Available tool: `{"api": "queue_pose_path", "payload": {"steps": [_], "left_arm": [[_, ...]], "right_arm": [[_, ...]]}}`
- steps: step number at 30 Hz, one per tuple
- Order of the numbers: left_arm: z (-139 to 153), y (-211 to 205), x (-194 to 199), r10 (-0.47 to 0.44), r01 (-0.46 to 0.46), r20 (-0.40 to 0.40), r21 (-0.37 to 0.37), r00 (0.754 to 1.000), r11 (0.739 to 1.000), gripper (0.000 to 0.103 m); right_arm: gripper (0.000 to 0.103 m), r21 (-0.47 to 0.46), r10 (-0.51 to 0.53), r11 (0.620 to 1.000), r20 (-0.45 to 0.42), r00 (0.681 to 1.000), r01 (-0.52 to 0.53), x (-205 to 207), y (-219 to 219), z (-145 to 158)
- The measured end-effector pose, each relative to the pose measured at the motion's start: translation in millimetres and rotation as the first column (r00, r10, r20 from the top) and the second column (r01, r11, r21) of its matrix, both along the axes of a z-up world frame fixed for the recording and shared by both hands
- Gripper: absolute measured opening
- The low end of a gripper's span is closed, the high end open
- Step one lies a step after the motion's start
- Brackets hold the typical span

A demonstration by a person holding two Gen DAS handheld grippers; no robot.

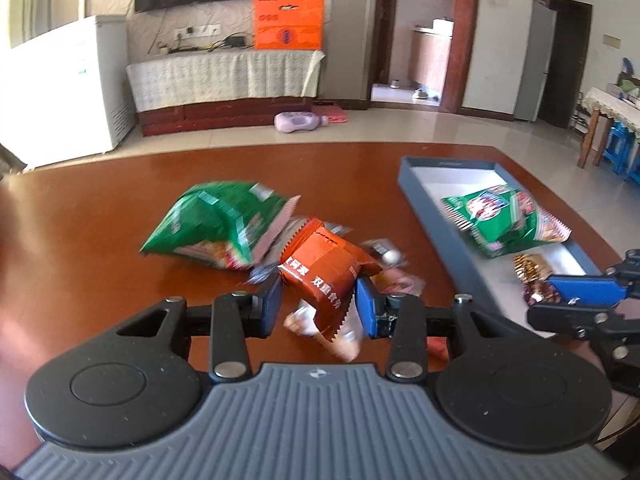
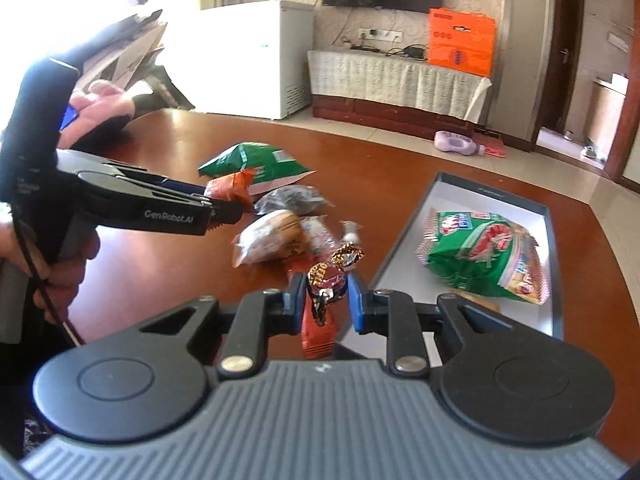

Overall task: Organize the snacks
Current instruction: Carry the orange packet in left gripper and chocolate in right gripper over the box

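Left wrist view: we are gripping the orange packet (image 1: 320, 276) in the left gripper (image 1: 318, 300) and a wrapped candy (image 2: 326, 280) in the right gripper (image 2: 325, 300), one green bag (image 1: 500, 220) already lying in the tray (image 1: 436, 224), several snacks still waiting on the counter (image 1: 100, 208).

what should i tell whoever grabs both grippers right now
Left gripper: shut on an orange-brown snack packet.
Right gripper: shut on a foil-wrapped candy.
Done: one green snack bag lies in the grey tray.
Left: put both held snacks in the tray, then clear the pile on the table: another green bag, a pale bread packet, a dark packet, and small wrappers.
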State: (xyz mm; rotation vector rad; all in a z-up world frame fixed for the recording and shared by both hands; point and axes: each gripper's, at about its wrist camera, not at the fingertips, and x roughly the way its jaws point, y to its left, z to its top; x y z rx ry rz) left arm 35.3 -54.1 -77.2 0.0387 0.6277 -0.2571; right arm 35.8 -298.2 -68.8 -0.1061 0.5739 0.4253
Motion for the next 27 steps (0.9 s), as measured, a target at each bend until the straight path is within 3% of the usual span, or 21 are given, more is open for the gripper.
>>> {"api": "queue_pose_path", "payload": {"steps": [13, 27], "left_arm": [[15, -72, 13, -0.131, 0.131, 0.009, -0.011, 0.991, 0.991, 0.045], [-2, -137, 32, -0.240, 0.240, -0.022, 0.006, 0.971, 0.971, 0.045]], "right_arm": [[0.025, 0.015, -0.115, 0.993, -0.019, 0.993, 0.115, 6, -38, -4], [0.025, -0.007, -0.173, 0.985, -0.079, 0.982, 0.172, 16, -56, -16]]}}
